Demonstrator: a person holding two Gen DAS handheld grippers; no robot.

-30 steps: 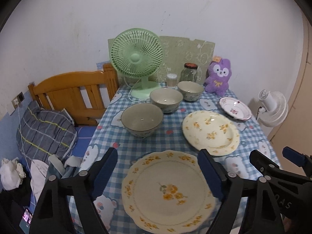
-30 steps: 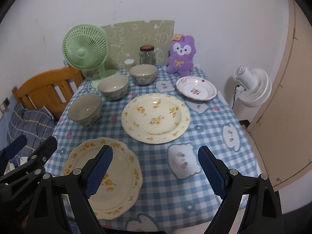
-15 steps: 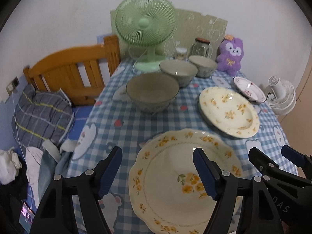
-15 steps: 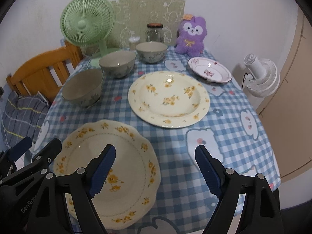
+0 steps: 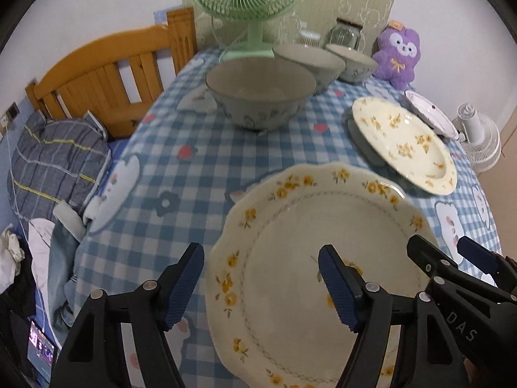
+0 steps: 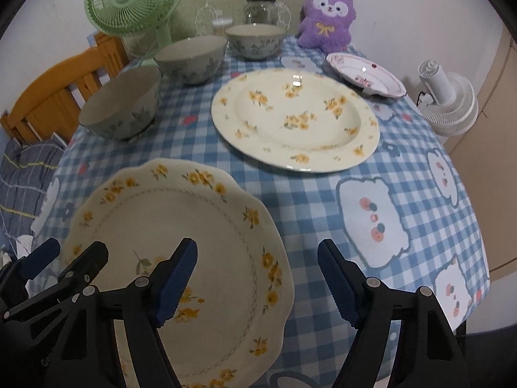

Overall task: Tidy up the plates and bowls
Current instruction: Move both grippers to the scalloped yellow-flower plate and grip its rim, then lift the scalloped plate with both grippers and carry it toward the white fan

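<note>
A scalloped cream plate with yellow flowers (image 5: 307, 226) (image 6: 161, 220) lies at the near edge of the checked table (image 5: 181, 174). My left gripper (image 5: 260, 286) hangs open just over its left rim. My right gripper (image 6: 257, 284) straddles the plate's right rim, its jaws closing, with the pads clear of the rim. Behind sit a round flowered deep plate (image 6: 290, 116) (image 5: 404, 142) and a small pink-patterned plate (image 6: 365, 72). Three grey-green bowls stand in a row on the left: the near bowl (image 5: 258, 97) (image 6: 119, 106), the middle bowl (image 6: 190, 58) and the far bowl (image 6: 255, 40).
A green desk fan (image 6: 129, 3), a glass jar (image 6: 260, 9) and a purple plush toy (image 6: 326, 16) line the back of the table. A wooden bed frame (image 5: 97, 80) with bedding (image 5: 55, 168) is on the left, and a white fan (image 6: 449, 103) stands beyond the right edge.
Both grippers have come down and tipped toward the near scalloped plate, which now fills the lower part of both views. Both pairs of jaws have narrowed.
</note>
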